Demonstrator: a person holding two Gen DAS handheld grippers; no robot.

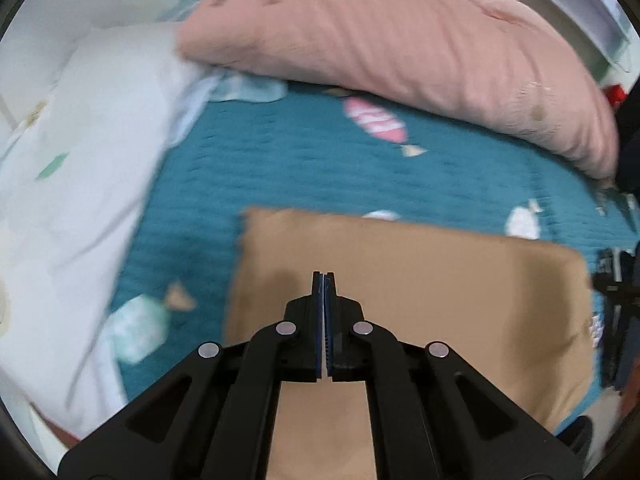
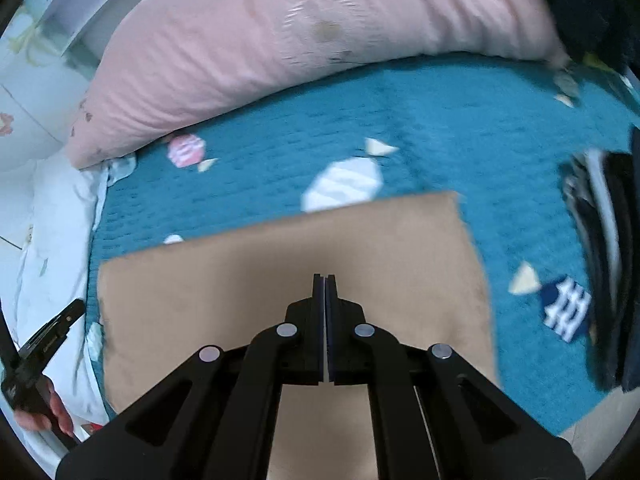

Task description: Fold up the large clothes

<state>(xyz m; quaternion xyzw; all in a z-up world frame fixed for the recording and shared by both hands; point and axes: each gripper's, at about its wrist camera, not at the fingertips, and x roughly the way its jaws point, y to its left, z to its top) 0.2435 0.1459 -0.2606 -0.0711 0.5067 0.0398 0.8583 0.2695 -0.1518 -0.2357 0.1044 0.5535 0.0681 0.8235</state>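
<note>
Both my left gripper (image 1: 324, 276) and right gripper (image 2: 324, 278) are pinched closed, empty, over the tan garment (image 1: 420, 292) lying folded on the teal bedspread (image 1: 304, 160), so folding looks mostly done.

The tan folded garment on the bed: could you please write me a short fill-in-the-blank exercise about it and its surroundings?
1. The tan garment lies on a ____ bedspread printed with candies.
2. The long pillow beyond it is ____.
3. The jaws of the right gripper are ____.
4. The left gripper holds ____.

Missing words: teal; pink; shut; nothing
</note>
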